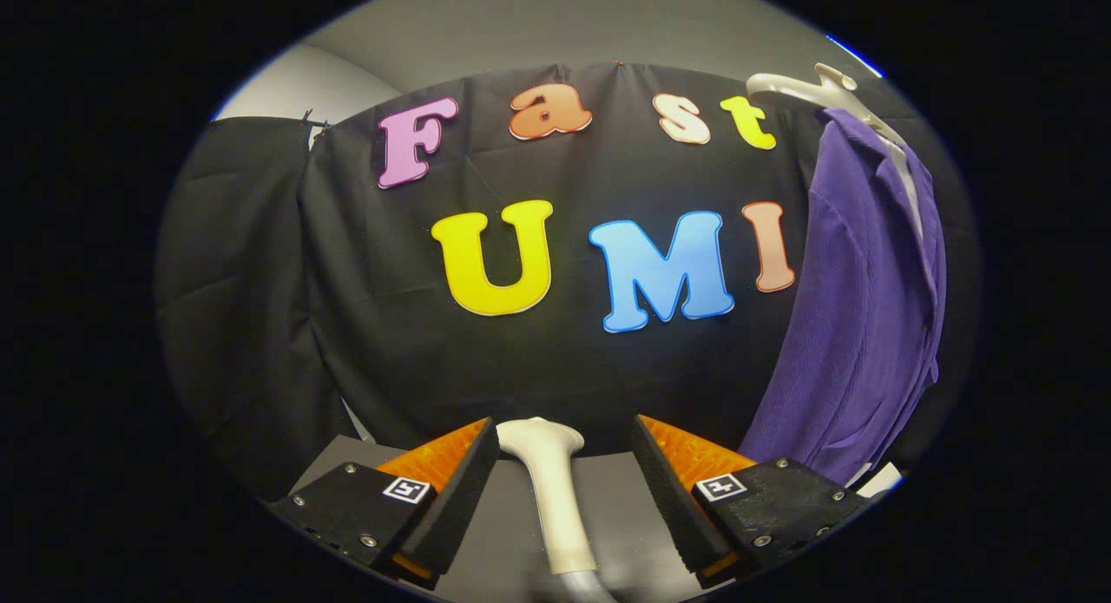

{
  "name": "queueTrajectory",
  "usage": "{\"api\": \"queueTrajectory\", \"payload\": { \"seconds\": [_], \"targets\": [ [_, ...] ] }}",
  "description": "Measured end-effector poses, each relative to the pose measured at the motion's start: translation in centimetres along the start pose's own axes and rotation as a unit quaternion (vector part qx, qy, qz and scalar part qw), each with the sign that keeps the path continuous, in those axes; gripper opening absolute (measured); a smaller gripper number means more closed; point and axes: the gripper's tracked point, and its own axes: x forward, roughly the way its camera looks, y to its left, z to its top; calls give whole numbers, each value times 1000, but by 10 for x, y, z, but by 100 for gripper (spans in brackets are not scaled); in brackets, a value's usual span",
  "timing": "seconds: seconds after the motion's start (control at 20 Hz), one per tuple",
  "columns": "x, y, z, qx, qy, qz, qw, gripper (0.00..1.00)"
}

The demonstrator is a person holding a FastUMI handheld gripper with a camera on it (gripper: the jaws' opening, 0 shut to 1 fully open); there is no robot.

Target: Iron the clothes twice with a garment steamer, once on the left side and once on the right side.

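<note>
Gripper view, looking forward along the two fingers toward the booth's black cloth wall (364, 325). The claw (564, 464) appears at the bottom centre of the frame with its fingers spread wide; one finger (451, 490) sits at lower left and the other at lower right, each carrying a small square marker tag on its housing. Between the fingers lies the garment steamer (547, 481), a pale cream wand whose flared head points away from the camera, toward the wall, and whose slim neck runs back to the bottom edge of the frame, where it joins a grey hose. The steamer head lies closer to the left finger; whether that finger touches it cannot be told, and a clear gap separates it from the right finger, so the claw is not gripping it. The steamer rests on a grey surface (625, 507) that fills the lower centre of the frame between and beyond the fingers. At the right side of the frame, the purple garment (855, 325) hangs from a pale hanger (811, 87) at upper right, its ribbed fabric falling in a long curve down to just beyond the right finger. A paler lining shows at the collar. A strip of plain grey ceiling (555, 30) spans the top of the frame.
</note>
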Motion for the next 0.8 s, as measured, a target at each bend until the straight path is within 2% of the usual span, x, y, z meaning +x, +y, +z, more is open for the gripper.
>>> {"api": "queueTrajectory", "payload": {
  "seconds": [0.2,0.5,0.7,0.8],
  "targets": [
    [33,3,-22,21,48,13,999,94],
    [60,18,-45,58,97,35,993,96],
    [67,19,-78,63,157,22,985,95],
    [67,18,-86,62,172,14,983,88]
  ]
}}
